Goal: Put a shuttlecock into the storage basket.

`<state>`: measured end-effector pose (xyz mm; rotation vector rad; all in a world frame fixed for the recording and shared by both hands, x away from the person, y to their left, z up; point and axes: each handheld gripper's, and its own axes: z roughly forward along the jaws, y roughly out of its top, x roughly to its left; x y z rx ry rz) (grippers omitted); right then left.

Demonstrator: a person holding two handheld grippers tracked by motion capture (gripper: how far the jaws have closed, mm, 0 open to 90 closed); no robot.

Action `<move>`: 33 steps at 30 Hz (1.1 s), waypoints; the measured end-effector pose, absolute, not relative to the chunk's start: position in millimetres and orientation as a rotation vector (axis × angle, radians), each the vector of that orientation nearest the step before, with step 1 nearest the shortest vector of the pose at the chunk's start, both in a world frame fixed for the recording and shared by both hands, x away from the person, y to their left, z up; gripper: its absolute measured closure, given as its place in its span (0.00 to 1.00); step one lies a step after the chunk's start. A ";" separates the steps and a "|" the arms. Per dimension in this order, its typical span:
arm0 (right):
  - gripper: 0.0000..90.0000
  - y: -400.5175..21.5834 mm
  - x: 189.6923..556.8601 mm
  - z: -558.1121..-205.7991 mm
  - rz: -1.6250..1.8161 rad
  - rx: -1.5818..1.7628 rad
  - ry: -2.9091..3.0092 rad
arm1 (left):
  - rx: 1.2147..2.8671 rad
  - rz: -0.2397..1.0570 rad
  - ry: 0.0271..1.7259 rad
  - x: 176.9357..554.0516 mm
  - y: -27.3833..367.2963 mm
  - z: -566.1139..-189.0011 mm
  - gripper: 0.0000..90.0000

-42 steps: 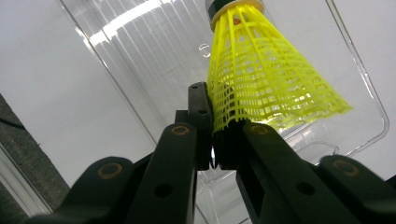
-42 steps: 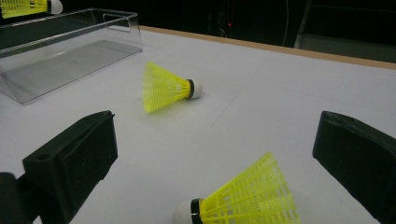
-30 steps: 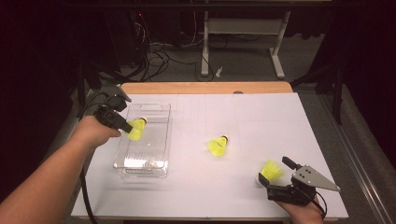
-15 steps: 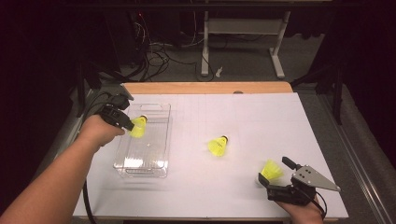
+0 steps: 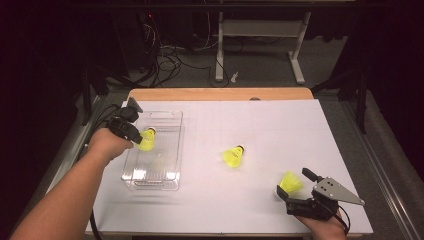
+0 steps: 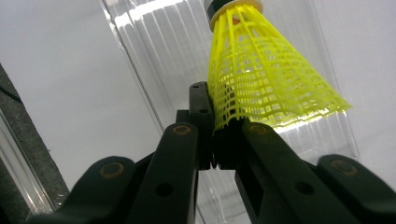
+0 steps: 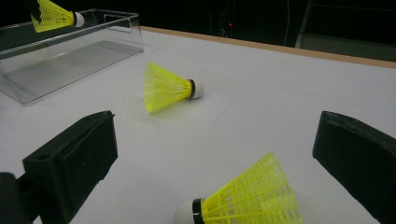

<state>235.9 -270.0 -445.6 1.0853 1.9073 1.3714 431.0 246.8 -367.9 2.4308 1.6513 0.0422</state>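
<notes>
Holding a yellow shuttlecock (image 6: 261, 84) in my left gripper (image 5: 131, 131), I have its jaws pinched on the edge of the mesh skirt, as the left gripper view shows close up, with the cork end pointing away from me. In the high view this shuttlecock (image 5: 146, 140) hangs over the left rim of the clear plastic bin (image 5: 170, 180), which sits on the left part of the white table (image 5: 280, 125); my left hand (image 5: 106, 145) is just outside the bin's left wall.

Near the middle of the table a second yellow shuttlecock (image 5: 233, 156) lies on its side, well apart from the bin; in the right gripper view it (image 7: 169, 88) lies with its white cork to the right.

Toward the near right corner a third yellow shuttlecock (image 5: 289, 183) lies on its side just ahead of my right gripper (image 5: 287, 192). In the right gripper view its jaws are spread wide, and that shuttlecock (image 7: 243, 203) lies low between them, touching neither, cork end to the left.
</notes>
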 end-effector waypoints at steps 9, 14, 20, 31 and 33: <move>0.01 -270.2 236.0 -445.8 1.370 1.086 1.909 | 2.431 0.023 1.657 435.8 245.2 -378.6 0.97; 0.01 -270.1 235.9 -445.8 1.369 1.086 1.909 | 2.427 0.027 1.663 438.7 245.1 -383.0 0.97; 0.01 -270.4 235.8 -445.8 1.371 1.087 1.908 | 2.441 0.031 1.684 441.5 244.1 -390.3 0.97; 0.01 -271.0 236.2 -446.3 1.371 1.088 1.910 | 2.447 0.020 1.707 445.1 244.4 -401.1 0.97; 0.01 -270.9 236.4 -446.5 1.371 1.089 1.910 | 2.452 0.009 1.707 445.4 244.0 -402.1 0.97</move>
